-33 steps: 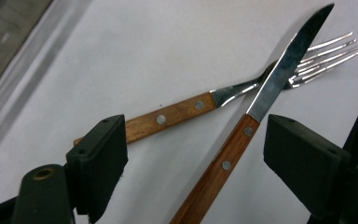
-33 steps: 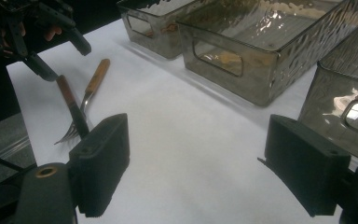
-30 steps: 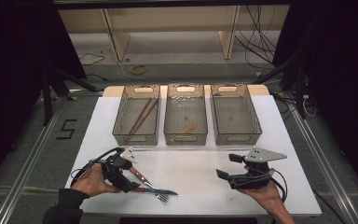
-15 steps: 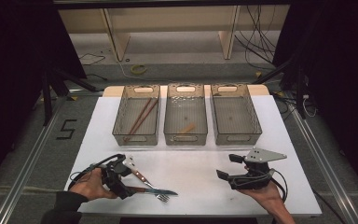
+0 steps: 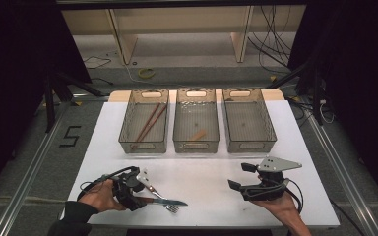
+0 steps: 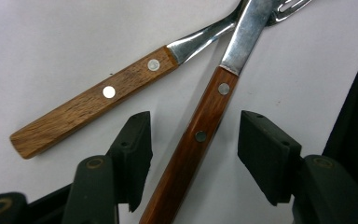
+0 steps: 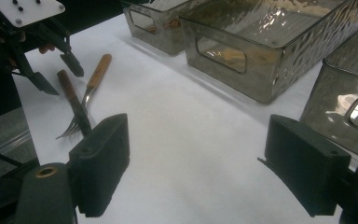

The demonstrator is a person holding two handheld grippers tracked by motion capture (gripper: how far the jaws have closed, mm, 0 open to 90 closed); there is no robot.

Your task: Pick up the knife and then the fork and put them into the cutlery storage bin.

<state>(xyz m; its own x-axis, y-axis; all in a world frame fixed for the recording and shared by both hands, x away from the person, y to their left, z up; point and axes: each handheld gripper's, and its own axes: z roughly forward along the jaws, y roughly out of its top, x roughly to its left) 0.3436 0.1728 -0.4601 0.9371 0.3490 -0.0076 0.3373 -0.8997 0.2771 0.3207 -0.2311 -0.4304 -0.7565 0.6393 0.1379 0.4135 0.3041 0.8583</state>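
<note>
Since a second ago my left gripper (image 5: 140, 195) has slid back toward me and down over the near ends of the cutlery, while my right gripper (image 5: 241, 177) has stayed where it was on the right side of the white table (image 5: 202, 167).

Through the left gripper view, my left jaws stand apart with the dark wooden handle of the knife (image 6: 193, 144) running up between them; neither pad presses it, and there is a gap on both sides, wider on the right. The knife's steel blade continues up and away from the jaws. Just beside it, on the left, lies the fork (image 6: 91, 100) with its paler wooden handle, angled across so that its steel neck passes under the knife's blade near the top of that view. The fork's handle lies outside my left jaw, close to its tip but apart from it.

From above, both pieces lie at the near left of the table, the knife blade pointing right.

My right gripper hangs with its jaws wide apart and nothing between them, well apart from the cutlery. Beyond lie three clear bins (image 5: 197, 120) in a row; the left one holds chopsticks (image 5: 147, 123).
</note>
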